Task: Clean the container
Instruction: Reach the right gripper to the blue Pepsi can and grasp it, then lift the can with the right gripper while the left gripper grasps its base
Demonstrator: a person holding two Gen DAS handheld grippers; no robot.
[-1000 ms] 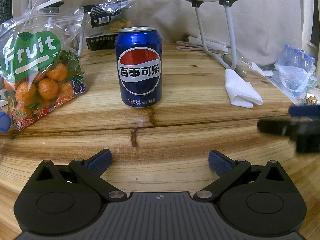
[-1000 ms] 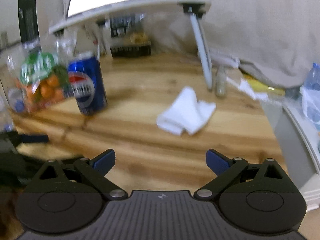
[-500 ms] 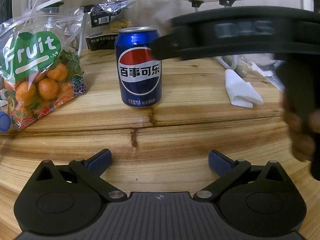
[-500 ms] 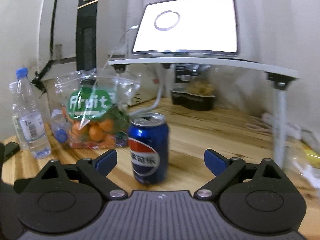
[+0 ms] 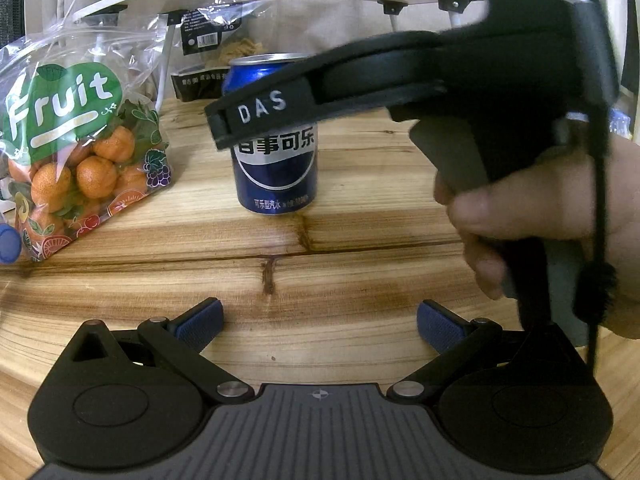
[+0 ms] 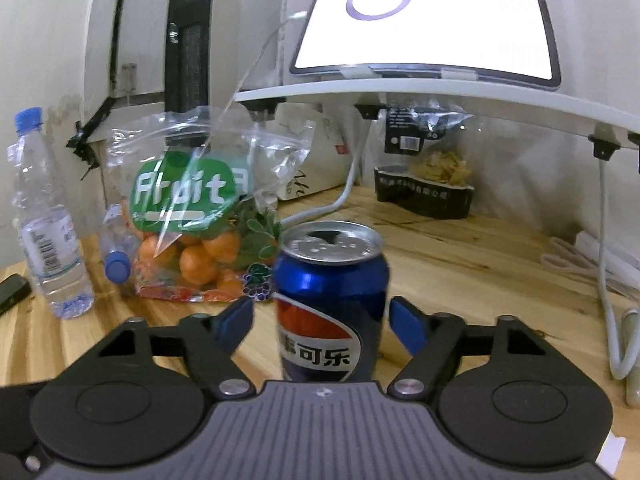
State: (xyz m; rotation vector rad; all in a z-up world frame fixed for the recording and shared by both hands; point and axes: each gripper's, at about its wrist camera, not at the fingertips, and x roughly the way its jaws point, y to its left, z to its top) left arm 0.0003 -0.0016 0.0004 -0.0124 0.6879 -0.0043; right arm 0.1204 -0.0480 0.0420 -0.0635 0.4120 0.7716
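Observation:
A blue Pepsi can point(image 5: 276, 176) stands upright and opened on the wooden table point(image 5: 360, 280). In the right wrist view the can point(image 6: 332, 300) sits between my right gripper's blue pads, with a small gap on each side. My right gripper point(image 6: 322, 324) is open around the can. In the left wrist view the right gripper point(image 5: 304, 104) crosses in front of the can at its upper part, held by a hand point(image 5: 552, 208). My left gripper point(image 5: 320, 326) is open and empty, low over the table well in front of the can.
A bag of oranges point(image 5: 76, 160) labelled Fruit lies left of the can. A water bottle point(image 6: 48, 216) and a second small bottle point(image 6: 116, 256) stand further left. A white folding stand point(image 6: 440, 96) with a lit screen point(image 6: 424, 16) spans the back. A snack bag point(image 6: 424, 176) lies under it.
My right gripper has swung from the table's right side to the can and moved in until its pads flank it. My left gripper has not moved.

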